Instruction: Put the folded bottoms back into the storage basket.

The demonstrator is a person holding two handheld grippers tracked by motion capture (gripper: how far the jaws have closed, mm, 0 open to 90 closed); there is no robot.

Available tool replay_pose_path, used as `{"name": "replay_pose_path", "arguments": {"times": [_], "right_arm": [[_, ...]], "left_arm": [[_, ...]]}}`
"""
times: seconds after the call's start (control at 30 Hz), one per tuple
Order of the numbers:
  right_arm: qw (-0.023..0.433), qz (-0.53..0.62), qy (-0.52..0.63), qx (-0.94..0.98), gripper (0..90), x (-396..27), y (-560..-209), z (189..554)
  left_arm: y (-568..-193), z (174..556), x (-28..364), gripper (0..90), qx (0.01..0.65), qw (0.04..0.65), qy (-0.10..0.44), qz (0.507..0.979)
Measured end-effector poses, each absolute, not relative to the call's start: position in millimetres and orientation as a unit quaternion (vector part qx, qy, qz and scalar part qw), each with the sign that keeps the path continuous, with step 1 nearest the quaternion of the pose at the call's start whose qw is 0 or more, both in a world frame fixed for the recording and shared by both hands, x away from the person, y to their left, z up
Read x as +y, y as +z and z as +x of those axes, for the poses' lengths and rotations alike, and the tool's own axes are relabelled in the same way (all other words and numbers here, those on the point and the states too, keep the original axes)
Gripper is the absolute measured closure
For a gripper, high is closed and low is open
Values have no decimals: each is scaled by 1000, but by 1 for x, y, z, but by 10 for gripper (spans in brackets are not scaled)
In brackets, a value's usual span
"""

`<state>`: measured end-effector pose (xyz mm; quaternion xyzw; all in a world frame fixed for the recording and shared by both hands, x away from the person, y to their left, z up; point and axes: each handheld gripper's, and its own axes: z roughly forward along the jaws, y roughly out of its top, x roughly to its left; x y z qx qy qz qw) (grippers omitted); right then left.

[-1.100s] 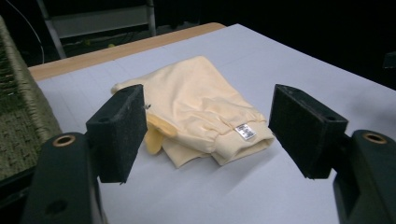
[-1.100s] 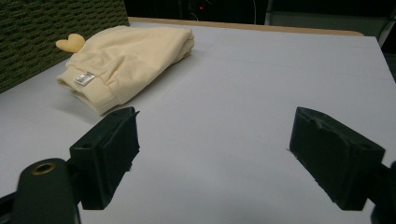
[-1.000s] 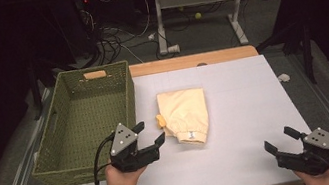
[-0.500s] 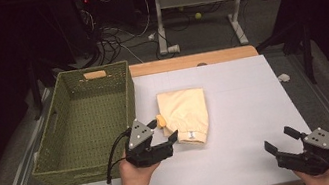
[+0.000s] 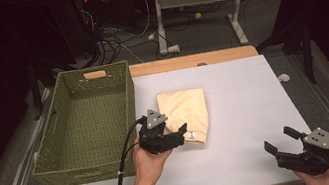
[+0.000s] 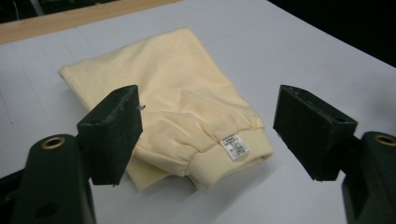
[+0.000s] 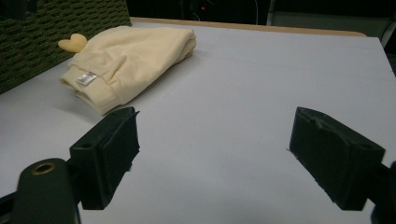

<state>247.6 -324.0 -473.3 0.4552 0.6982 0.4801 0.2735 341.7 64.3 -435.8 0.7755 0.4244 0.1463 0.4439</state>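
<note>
At the left of the white tabletop (image 5: 236, 111) stands a green woven basket (image 5: 87, 123) with a cut-out handle in its far wall. Just right of it lies the folded garment (image 5: 185, 112), pale cream yellow and soft-looking, folded into a rough rectangle. Its near end has a ribbed cuff or hem with a small white printed label (image 6: 235, 146) sewn on, and the fabric gathers into soft wrinkles above the ribbing. The left gripper (image 5: 174, 134) hovers at the garment's near left corner; its fingers (image 6: 112, 133) have just been opening and stand wide apart, the ribbed end lying between and beyond them without being pressed. Well apart, at the near right corner, the right gripper (image 5: 279, 141) has its fingers (image 7: 105, 156) spread wide over bare tabletop, holding nothing.
</note>
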Motion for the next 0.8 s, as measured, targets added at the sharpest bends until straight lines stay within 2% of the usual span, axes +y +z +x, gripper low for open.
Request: {"name": "replay_pose_path", "arguments": {"times": [0.53,0.8], "right_arm": [[272,452,480,701,164,-323,-473,248],[271,451,479,702,164,-323,-474,248]], "left_arm": [[-442,395,49,222,476,378,130,783],[-445,421,43,223,500,342,139,783]]}}
